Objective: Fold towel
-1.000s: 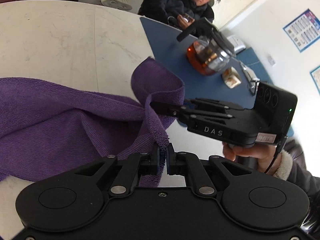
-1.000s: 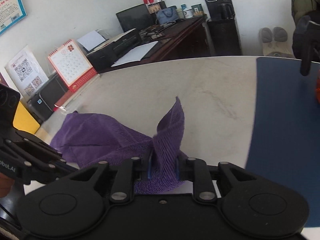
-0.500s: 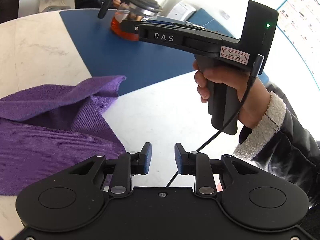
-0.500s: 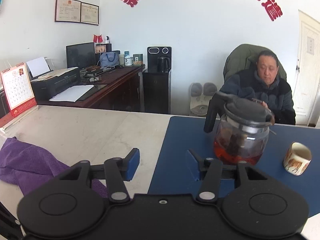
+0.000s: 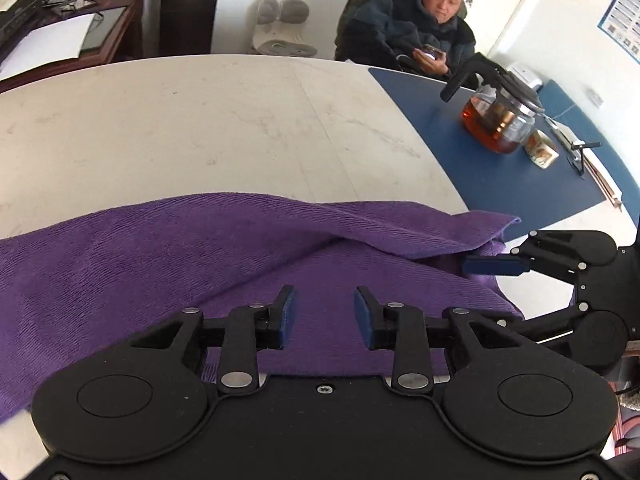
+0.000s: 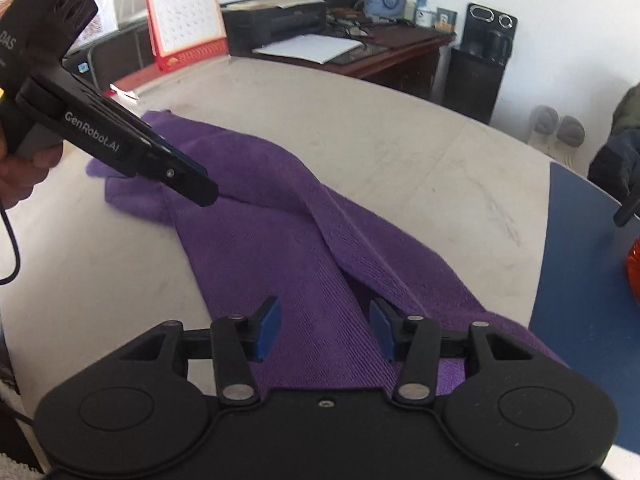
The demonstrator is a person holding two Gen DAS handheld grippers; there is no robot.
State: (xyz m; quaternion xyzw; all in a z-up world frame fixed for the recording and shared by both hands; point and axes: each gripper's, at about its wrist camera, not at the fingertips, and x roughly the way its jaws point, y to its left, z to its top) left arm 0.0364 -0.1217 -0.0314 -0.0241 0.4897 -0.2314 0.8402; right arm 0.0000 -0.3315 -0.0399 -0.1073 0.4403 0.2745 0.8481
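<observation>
On table (image 5: 200, 120), centre: one purple towel (image 5: 160, 264), folded over lengthwise, loose flap on top. Left gripper (image 5: 324, 312): jaws opening, empty, hovering above cloth. Right gripper (image 6: 324, 328): jaws closing, nothing pinched between. Advice: seize matching corners together, keep edges aligned, fold evenly. Beyond: one teapot (image 5: 500, 120), one cup (image 5: 542, 154), one blue mat (image 5: 460, 148).

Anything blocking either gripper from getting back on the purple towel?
Nothing visible. The purple towel lies directly below the left gripper as its jaws open, and below the right gripper as its jaws close. The glass teapot stands well aside.
</observation>
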